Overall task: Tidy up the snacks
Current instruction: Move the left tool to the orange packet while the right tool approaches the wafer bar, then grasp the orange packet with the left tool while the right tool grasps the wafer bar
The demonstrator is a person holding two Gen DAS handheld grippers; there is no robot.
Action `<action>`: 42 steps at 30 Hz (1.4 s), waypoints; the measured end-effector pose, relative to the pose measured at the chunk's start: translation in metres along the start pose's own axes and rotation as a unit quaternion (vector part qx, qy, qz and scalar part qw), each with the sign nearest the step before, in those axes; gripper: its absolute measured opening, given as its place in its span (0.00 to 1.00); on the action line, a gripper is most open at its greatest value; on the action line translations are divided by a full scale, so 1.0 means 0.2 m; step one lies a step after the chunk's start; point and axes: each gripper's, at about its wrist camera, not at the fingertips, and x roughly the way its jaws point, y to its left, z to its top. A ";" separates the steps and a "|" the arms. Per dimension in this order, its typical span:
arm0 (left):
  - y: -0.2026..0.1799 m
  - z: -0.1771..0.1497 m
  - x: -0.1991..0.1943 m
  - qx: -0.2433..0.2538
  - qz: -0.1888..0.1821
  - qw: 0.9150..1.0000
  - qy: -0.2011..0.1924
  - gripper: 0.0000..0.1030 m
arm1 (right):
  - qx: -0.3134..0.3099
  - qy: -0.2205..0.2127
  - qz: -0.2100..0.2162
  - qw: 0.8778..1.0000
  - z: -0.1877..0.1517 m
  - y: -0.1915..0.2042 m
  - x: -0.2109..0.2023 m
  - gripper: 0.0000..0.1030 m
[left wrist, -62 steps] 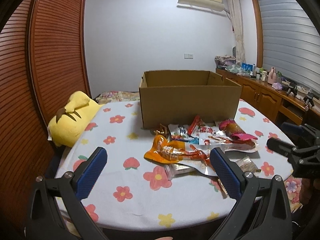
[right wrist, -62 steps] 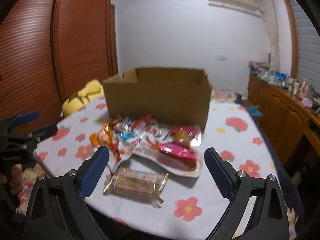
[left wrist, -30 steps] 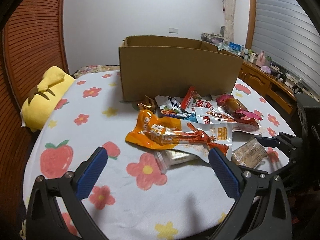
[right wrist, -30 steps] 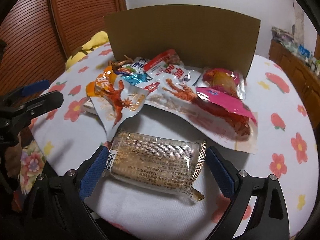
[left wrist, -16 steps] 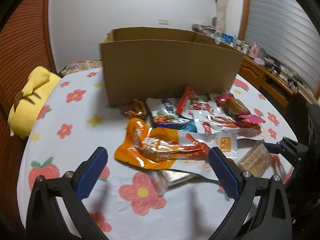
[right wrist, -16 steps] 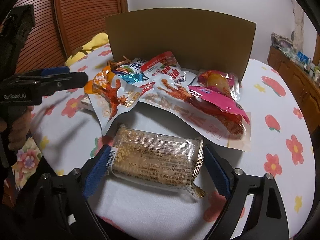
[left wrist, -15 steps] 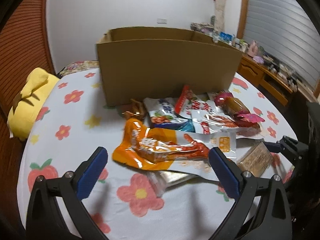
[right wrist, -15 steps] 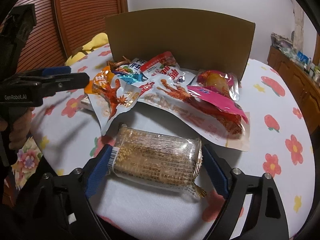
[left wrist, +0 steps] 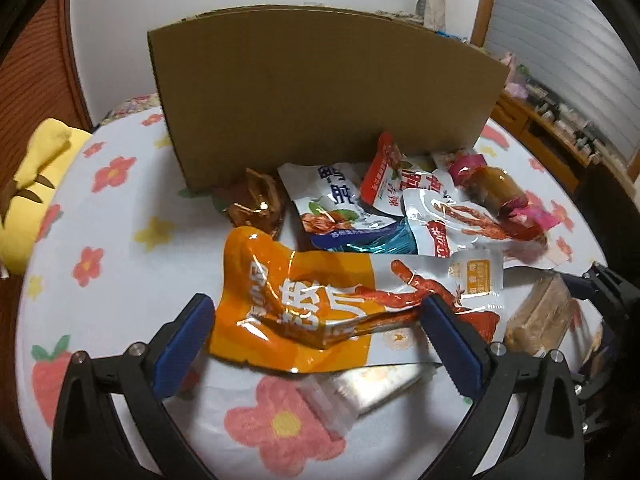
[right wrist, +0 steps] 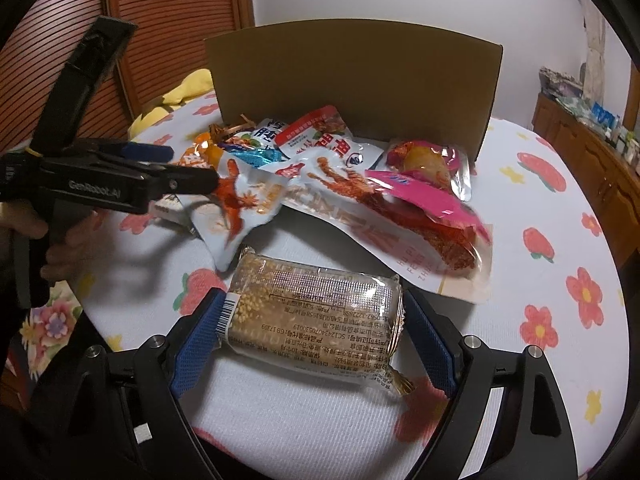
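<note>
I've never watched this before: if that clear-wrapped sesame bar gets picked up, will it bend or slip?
The sesame bar looks like a firm block, so it probably stays straight. Its glossy wrapper may be slippery. It looks brittle, so a hard squeeze from the right gripper might crumble it.

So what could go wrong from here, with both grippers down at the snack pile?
The right gripper brackets the seed bar lengthwise; squeezing its crimped ends may crumple the wrapper or let it slip. The left gripper straddles the crinkled orange packet, which lies over a clear packet and could drag it along. The cardboard box has a tall front wall; a low carry could hit it.
</note>
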 end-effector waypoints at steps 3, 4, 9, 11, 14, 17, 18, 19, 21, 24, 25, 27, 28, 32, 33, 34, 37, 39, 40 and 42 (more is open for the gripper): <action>0.01 -0.01 0.01 -0.005 -0.008 1.000 -0.005 1.00 | -0.001 -0.001 -0.001 1.000 0.00 0.00 0.00 0.87; 0.02 -0.01 0.02 -0.006 -0.014 1.000 -0.005 1.00 | -0.001 -0.001 -0.001 1.000 0.00 0.00 0.00 0.87; 0.04 -0.01 0.03 0.000 -0.034 0.999 0.001 1.00 | -0.002 -0.004 -0.001 1.000 -0.01 0.01 0.00 0.88; 0.04 -0.01 0.03 0.003 -0.039 0.999 0.000 0.96 | -0.003 -0.004 -0.001 1.000 -0.01 0.01 0.00 0.88; 0.05 -0.02 0.00 0.003 -0.045 0.999 -0.006 0.86 | -0.003 -0.005 -0.001 1.000 -0.01 0.00 0.00 0.88; 0.06 -0.04 -0.02 0.000 -0.043 0.999 -0.009 0.80 | -0.003 -0.006 -0.001 1.000 -0.01 0.00 0.00 0.88; 0.07 -0.04 -0.03 -0.002 -0.042 0.999 -0.009 0.79 | -0.003 -0.006 -0.001 1.000 -0.01 0.00 0.00 0.88; 0.07 -0.05 -0.04 -0.003 -0.040 0.999 -0.009 0.78 | -0.003 -0.006 -0.001 1.000 -0.01 0.00 0.00 0.88; 0.06 -0.06 -0.05 0.001 -0.030 1.000 -0.008 0.78 | -0.002 -0.007 0.000 1.000 -0.01 0.00 0.00 0.88; 0.03 -0.07 -0.09 0.021 -0.009 1.000 -0.012 0.78 | -0.003 -0.006 -0.001 1.000 -0.01 0.00 0.00 0.88; 0.02 -0.07 -0.10 0.030 -0.003 0.999 -0.014 0.78 | -0.002 -0.006 -0.001 1.000 -0.01 0.00 0.00 0.88; -0.02 -0.06 -0.13 0.054 0.003 0.998 -0.020 0.78 | -0.002 -0.007 -0.001 1.000 -0.01 0.00 0.00 0.88; -0.04 -0.06 -0.14 0.064 0.004 0.998 -0.023 0.78 | -0.002 -0.007 -0.001 1.000 -0.01 0.00 0.00 0.88; -0.15 -0.04 -0.16 0.116 -0.019 0.993 -0.021 0.78 | -0.002 -0.005 0.002 1.000 -0.01 0.00 0.00 0.88; -0.18 -0.03 -0.15 0.128 -0.024 0.991 -0.018 0.78 | -0.003 -0.005 0.003 1.000 -0.01 0.00 0.00 0.88; -0.20 -0.03 -0.14 0.142 -0.029 0.989 -0.013 0.78 | -0.003 -0.005 0.003 1.000 -0.01 0.00 -0.01 0.88; -0.26 0.00 -0.08 0.178 -0.044 0.983 0.016 0.79 | -0.004 -0.003 0.005 1.000 -0.01 -0.01 -0.01 0.87; -0.27 0.01 -0.04 0.197 -0.049 0.978 0.039 0.83 | -0.005 -0.002 0.004 1.000 -0.01 -0.02 -0.02 0.87; -0.28 0.01 -0.03 0.206 -0.048 0.976 0.044 0.85 | -0.005 -0.001 0.005 1.000 -0.01 -0.02 -0.02 0.87; -0.29 0.00 -0.04 0.229 -0.051 0.971 0.055 0.87 | -0.005 -0.002 0.006 1.000 -0.01 -0.02 -0.01 0.87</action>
